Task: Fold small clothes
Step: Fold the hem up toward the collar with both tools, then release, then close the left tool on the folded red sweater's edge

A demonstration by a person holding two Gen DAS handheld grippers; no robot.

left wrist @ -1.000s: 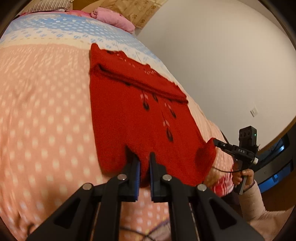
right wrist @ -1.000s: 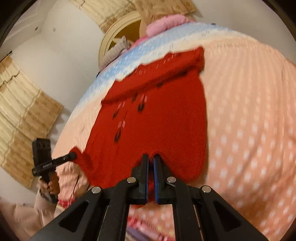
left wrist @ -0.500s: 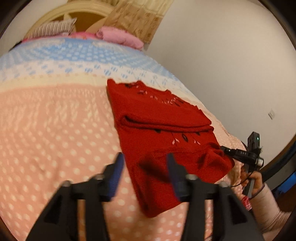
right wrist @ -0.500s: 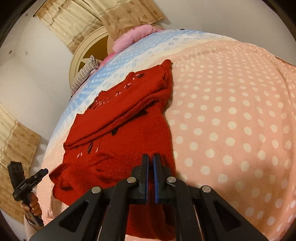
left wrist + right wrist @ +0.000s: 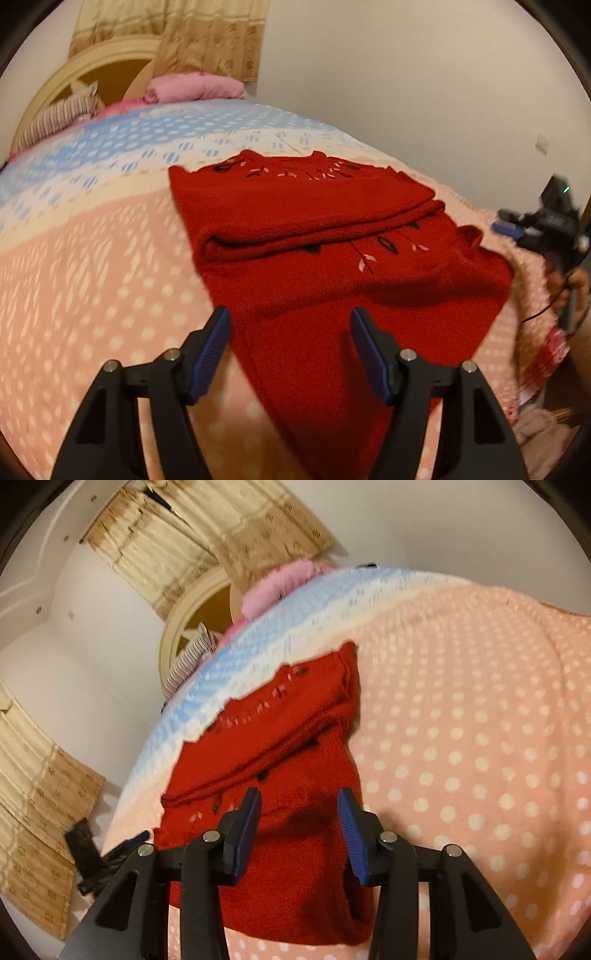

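A red knitted sweater (image 5: 332, 236) with small leaf stitching lies on the polka-dot bedspread (image 5: 92, 277), its far part doubled over in a thick fold. My left gripper (image 5: 290, 325) hovers over the sweater's near edge. Its jaws are opening, and the blue pads (image 5: 218, 339) touch no cloth. In the right wrist view the same sweater (image 5: 295, 738) runs away from my right gripper (image 5: 298, 801). Those jaws are also opening above the near red edge, with nothing pinched. The right gripper (image 5: 517, 229) shows at the bed's right side, the left gripper (image 5: 110, 853) at the lower left.
A pink pillow (image 5: 192, 86) and a striped pillow (image 5: 55, 118) lie at the head of the bed by a cream headboard (image 5: 92, 62). Patterned curtains (image 5: 177, 546) hang behind. The bed edge drops off at the right (image 5: 546, 350), near a person's hand (image 5: 565, 284).
Both grippers were shut on the sweater's near edge a second ago. The left let go first, then the right. Both now stand apart above the cloth, which lies folded on the bed.
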